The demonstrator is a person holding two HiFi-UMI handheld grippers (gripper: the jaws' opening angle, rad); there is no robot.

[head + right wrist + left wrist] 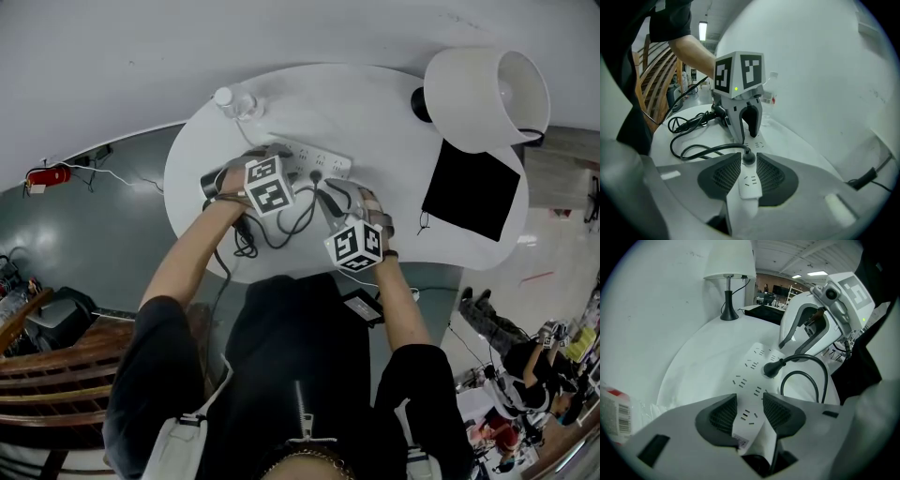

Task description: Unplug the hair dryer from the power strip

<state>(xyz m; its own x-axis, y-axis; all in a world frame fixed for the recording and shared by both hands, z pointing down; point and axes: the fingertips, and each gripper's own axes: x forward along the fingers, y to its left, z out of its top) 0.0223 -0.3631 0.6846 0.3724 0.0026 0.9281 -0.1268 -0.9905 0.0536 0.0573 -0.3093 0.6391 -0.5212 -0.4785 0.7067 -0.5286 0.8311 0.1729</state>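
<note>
Right gripper (749, 162): jaws apart, flanking the near end of the power strip (750, 185). The hair dryer's plug (749, 157) sits in its socket just at the jaw tips, not clamped as far as this view shows.

Left gripper (750, 398): jaws set against both long sides of the strip's opposite end, judged to be pinning it to the table (375, 112).

Step in hand: taking hold of the plug.
- Advance the right jaws until the pads bracket the plug's body, not the cord (693, 151).
- Close squarely, then draw straight out of the socket, in line with the pins, while the left gripper holds the strip down.
- A pull on the cord, or at a slant, would likely drag or tip the strip.

Hair dryer (212, 184): dark, lying on the table on the left gripper's outer side, its cord looped between it and the strip.

Views compared:
- Right gripper view: shows the plug at its own jaw tips and the left gripper's fingers standing on the strip's far end.
- Left gripper view: shows the plug from the side, with the right gripper just beyond it and apart from it. It also shows the lamp (729, 277).
- Head view: the only one to show the whole tabletop, with the bottle (234, 101) and the black cloth (472, 192). The plug is too small to read there.
</note>
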